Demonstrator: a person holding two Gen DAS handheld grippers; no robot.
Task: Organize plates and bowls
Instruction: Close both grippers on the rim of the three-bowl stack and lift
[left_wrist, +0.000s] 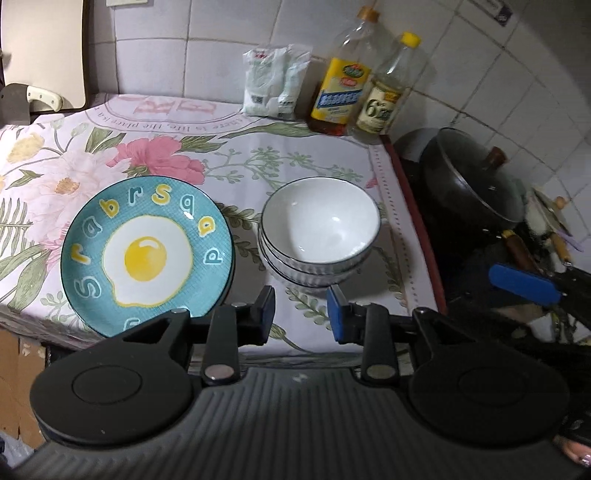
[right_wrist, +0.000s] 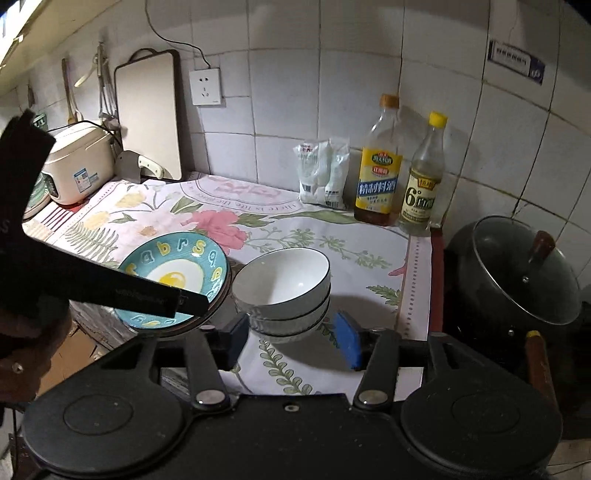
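A teal plate (left_wrist: 147, 254) with a fried-egg picture lies on the floral cloth (left_wrist: 258, 155), on top of another plate whose dark rim shows beneath. To its right stands a stack of white bowls (left_wrist: 319, 229). My left gripper (left_wrist: 301, 314) hovers open near the counter's front edge, between plate and bowls, nothing between its fingers. In the right wrist view the same plate (right_wrist: 177, 273) and bowl stack (right_wrist: 282, 280) sit just beyond my right gripper (right_wrist: 291, 341), which is open and empty. Part of the left gripper's body (right_wrist: 92, 291) crosses in front of the plate.
Two bottles (left_wrist: 341, 85) and a white bag (left_wrist: 275, 81) stand at the tiled back wall. A black lidded pot (right_wrist: 524, 273) sits to the right, off the cloth. A cutting board (right_wrist: 147, 114), a cleaver and a rice cooker (right_wrist: 79, 162) are at the back left.
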